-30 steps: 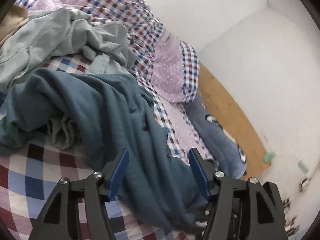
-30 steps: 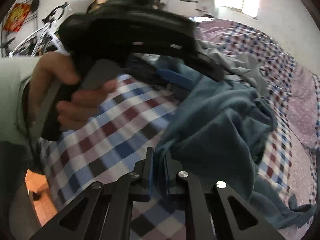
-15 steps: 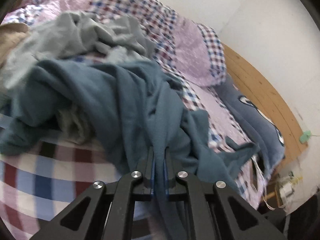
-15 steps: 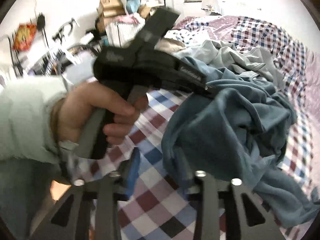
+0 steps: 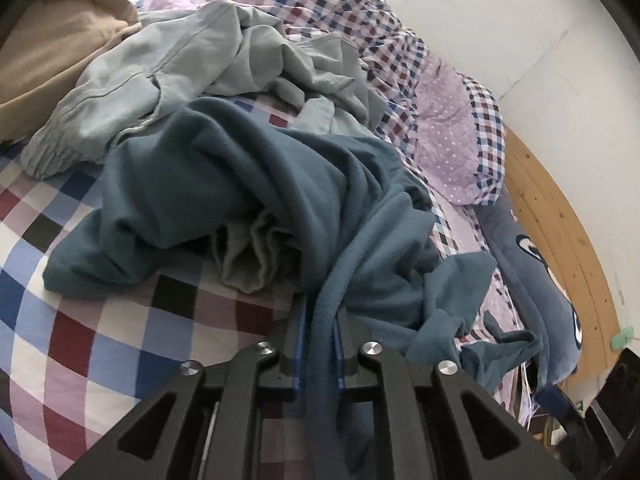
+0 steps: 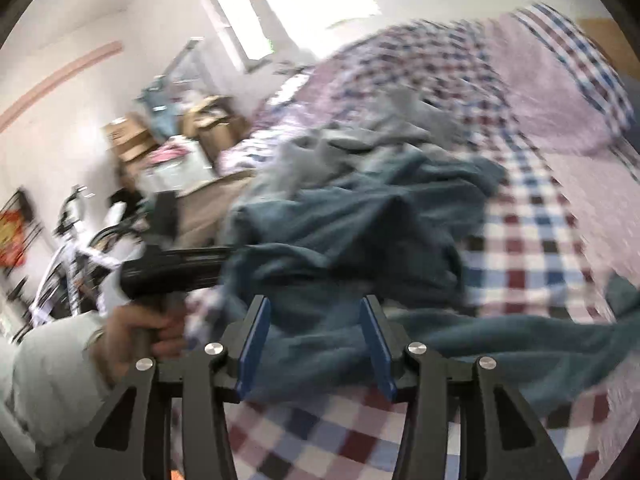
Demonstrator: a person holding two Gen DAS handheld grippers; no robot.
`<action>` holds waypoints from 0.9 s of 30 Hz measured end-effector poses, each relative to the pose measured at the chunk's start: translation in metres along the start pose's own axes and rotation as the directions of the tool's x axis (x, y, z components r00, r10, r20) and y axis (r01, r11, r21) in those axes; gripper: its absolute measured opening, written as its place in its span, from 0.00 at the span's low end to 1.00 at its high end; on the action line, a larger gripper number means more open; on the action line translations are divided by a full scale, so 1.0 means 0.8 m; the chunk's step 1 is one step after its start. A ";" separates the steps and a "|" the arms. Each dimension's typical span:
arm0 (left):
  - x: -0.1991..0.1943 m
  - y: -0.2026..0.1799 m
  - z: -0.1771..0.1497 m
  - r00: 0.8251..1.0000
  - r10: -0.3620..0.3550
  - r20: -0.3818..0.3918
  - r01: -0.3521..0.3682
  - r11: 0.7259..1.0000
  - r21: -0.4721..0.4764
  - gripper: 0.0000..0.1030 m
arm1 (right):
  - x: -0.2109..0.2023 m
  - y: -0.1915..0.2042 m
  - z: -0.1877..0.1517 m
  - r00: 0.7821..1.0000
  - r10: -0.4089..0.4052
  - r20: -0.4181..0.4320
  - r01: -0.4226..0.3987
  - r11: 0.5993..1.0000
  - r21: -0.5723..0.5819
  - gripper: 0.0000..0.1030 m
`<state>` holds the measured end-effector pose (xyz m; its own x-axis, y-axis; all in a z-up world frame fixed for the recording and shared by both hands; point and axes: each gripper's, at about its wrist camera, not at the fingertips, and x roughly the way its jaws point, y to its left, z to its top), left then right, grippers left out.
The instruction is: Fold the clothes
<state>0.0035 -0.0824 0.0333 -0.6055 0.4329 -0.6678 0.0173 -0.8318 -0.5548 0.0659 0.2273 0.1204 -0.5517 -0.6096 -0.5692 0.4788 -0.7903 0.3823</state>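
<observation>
A crumpled teal fleece garment lies on the checked bedsheet. My left gripper is clamped on a thick rolled fold of it; the blue pads press the fold from both sides while the jaws are opening slightly. In the blurred right wrist view, the same teal garment spreads under my right gripper. The right jaws are opening, and cloth lies between the fingers without being pinched. A hand holds the left gripper at the garment's left edge.
A pale grey-green garment and a beige one lie behind the teal one. Purple pillow, blue plush toy and wooden headboard are on the right. A bicycle and cardboard boxes stand beside the bed.
The left gripper went from wide open to closed on the teal garment's fold and dipped lower. The right gripper let go of the garment, opened, rolled and swung sideways.
</observation>
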 end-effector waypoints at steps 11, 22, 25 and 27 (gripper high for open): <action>-0.037 -0.015 0.006 0.984 -0.155 0.092 0.155 0.988 0.009 0.42 | 0.038 -0.011 -0.002 0.999 -0.020 -0.038 0.023 0.997 0.075 0.50; -0.024 -0.120 -0.027 0.993 -0.117 0.019 0.098 0.902 0.420 0.68 | 0.040 -0.037 0.007 0.994 -0.113 0.012 0.108 0.973 0.202 0.50; -0.008 -0.131 -0.043 1.000 -0.014 -0.003 0.014 0.876 0.481 0.28 | 0.038 -0.037 0.009 0.992 -0.125 0.022 0.118 0.972 0.205 0.50; -0.004 -0.126 -0.046 0.999 0.032 0.000 -0.029 0.879 0.477 0.10 | 0.038 -0.037 0.010 0.991 -0.131 0.028 0.122 0.971 0.204 0.50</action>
<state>0.0331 0.0129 0.0729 -0.6047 0.4056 -0.6854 -0.3468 -0.9088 -0.2319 0.0296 0.2319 0.0980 -0.6285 -0.5025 -0.5937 0.2581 -0.8548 0.4502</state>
